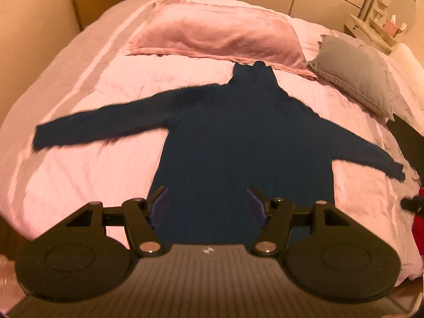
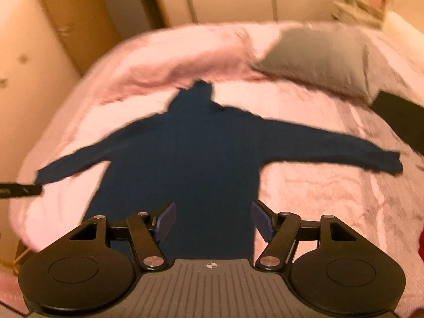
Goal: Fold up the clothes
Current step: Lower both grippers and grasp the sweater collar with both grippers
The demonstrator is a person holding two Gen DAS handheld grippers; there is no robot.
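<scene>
A dark navy turtleneck sweater lies flat on the pink bed, both sleeves spread wide and the collar toward the pillows. My left gripper hovers above the sweater's lower body, its jaws open with nothing between the blue pads. In the right wrist view the same sweater fills the middle. My right gripper is open above the hem area, nearer the garment's right side, and holds nothing. A black tip of the other gripper shows at the left edge.
A pink pillow and a grey pillow lie at the head of the bed. A flat black object rests at the bed's right side, with something red by the right edge. Wardrobe doors and a dresser stand behind.
</scene>
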